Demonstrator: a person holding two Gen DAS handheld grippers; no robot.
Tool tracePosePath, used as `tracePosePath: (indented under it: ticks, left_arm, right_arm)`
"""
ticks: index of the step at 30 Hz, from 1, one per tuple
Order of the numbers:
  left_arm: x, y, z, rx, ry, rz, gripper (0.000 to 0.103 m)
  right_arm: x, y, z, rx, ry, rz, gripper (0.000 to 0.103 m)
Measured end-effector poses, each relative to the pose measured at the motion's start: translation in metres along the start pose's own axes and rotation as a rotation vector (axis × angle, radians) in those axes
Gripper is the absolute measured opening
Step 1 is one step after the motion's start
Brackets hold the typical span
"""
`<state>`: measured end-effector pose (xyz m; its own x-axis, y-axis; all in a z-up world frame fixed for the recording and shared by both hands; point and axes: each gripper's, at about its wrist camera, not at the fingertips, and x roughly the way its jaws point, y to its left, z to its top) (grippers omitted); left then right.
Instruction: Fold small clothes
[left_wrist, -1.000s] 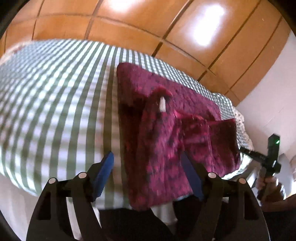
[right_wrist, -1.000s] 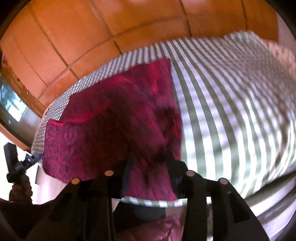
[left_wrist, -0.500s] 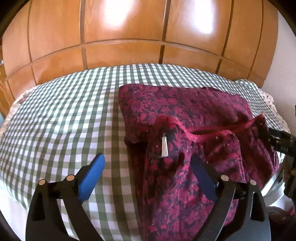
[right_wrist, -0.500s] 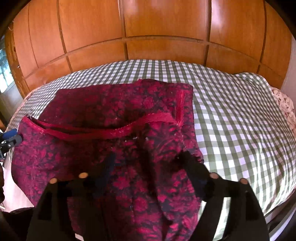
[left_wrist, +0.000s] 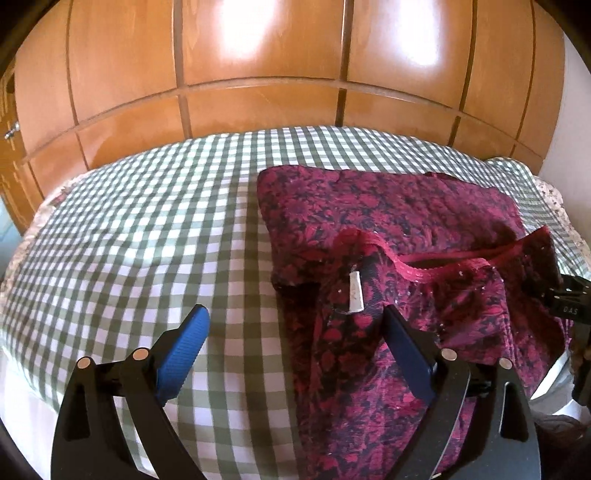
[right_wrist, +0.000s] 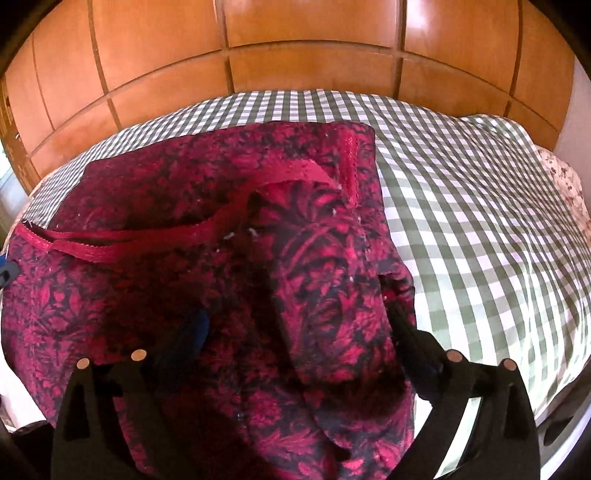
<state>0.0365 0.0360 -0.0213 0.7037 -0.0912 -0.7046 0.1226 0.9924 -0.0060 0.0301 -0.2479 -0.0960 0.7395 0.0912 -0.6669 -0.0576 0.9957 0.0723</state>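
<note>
A dark red floral garment (left_wrist: 406, 229) lies on the green-and-white checked bed (left_wrist: 147, 229), with a red waistband and a white tag (left_wrist: 356, 291) showing. My left gripper (left_wrist: 295, 332) is open at the garment's near left corner; its right finger rests on the cloth, its left finger over the sheet. In the right wrist view the same garment (right_wrist: 184, 240) fills the foreground. My right gripper (right_wrist: 299, 325) is open, with bunched cloth lying between its fingers and partly hiding them. The right gripper also shows at the left wrist view's right edge (left_wrist: 569, 299).
Wooden panelled cupboard doors (left_wrist: 277, 74) stand right behind the bed. The bed's near edge (right_wrist: 554, 398) drops off below the grippers. A floral sheet edge (right_wrist: 565, 181) shows at the far right corner.
Both grippers swung up and levelled toward the bed and cupboard. The right gripper's fingers spread apart, letting go of the cloth. The garment settled on the bed.
</note>
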Motion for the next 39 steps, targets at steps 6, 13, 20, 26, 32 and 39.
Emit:
tracePosePath:
  ticks: [6, 13, 20, 26, 32, 39]
  left_arm:
    - [-0.004, 0.001, 0.001, 0.004, -0.013, 0.018, 0.092]
    - [-0.003, 0.007, 0.001, -0.046, 0.016, -0.043, 0.092]
    - [0.007, 0.016, 0.001, -0.171, 0.075, -0.176, 0.078]
    - [0.014, 0.005, 0.001, -0.143, 0.103, -0.247, 0.045]
    - [0.004, -0.004, 0.001, -0.091, 0.044, -0.281, 0.019]
    - [-0.028, 0.006, -0.001, -0.087, -0.036, -0.319, 0.014]
  right_arm:
    - [-0.017, 0.000, 0.005, -0.027, -0.045, -0.038, 0.097]
    - [-0.054, 0.007, 0.015, -0.118, -0.166, -0.016, 0.084]
    - [-0.042, 0.009, 0.017, -0.147, -0.129, 0.001, 0.067]
    - [-0.028, 0.006, 0.013, -0.133, -0.094, -0.016, 0.048]
    - [-0.033, 0.000, 0.011, -0.120, -0.066, -0.004, 0.020]
    - [-0.066, 0.001, 0.018, -0.122, -0.091, 0.053, 0.015]
